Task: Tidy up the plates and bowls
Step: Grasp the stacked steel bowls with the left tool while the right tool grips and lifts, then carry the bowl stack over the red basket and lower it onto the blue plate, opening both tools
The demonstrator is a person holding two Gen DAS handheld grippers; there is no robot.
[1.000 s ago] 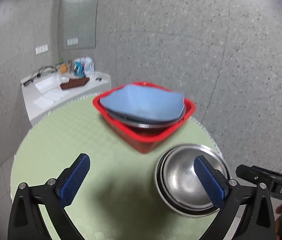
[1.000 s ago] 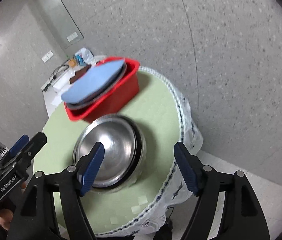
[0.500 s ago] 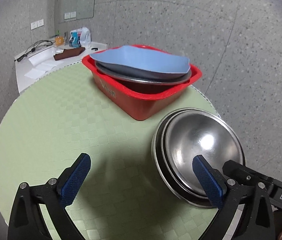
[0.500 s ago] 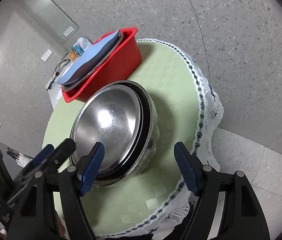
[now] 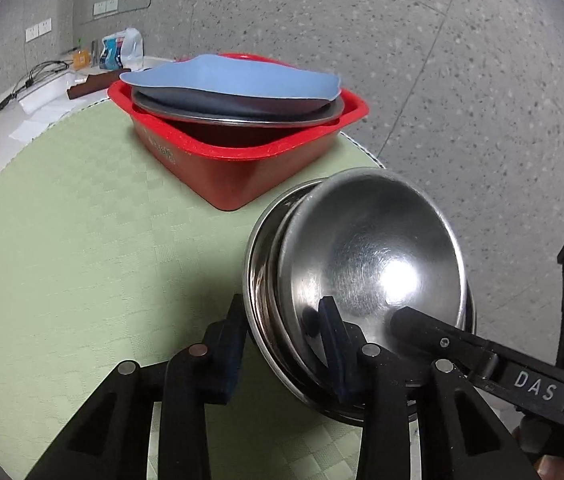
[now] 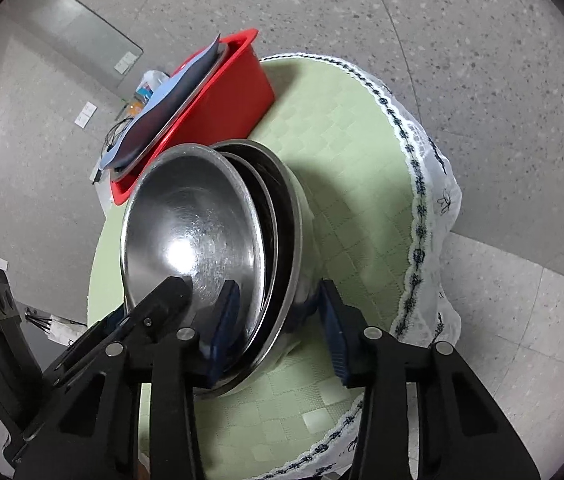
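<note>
A stack of nested steel bowls (image 5: 374, 264) stands on the green round table (image 5: 81, 240), also in the right wrist view (image 6: 197, 236). My left gripper (image 5: 282, 340) is shut on the near rim of the stack, one finger inside, one outside. My right gripper (image 6: 277, 328) is shut on the stack's rim from the other side, one pad in the top bowl, one against the outer wall. Behind stands a red tub (image 5: 249, 168) holding a steel plate and a blue plate (image 5: 233, 80); the tub also shows in the right wrist view (image 6: 217, 100).
The table's lace-edged cloth (image 6: 422, 200) hangs over the near right edge, with grey floor beyond. A white side counter (image 5: 41, 96) with bottles, cables and papers stands behind the table at the left.
Both grippers have come down onto the bowl stack from opposite sides and closed on its rim. They were open and apart from the bowls before.
</note>
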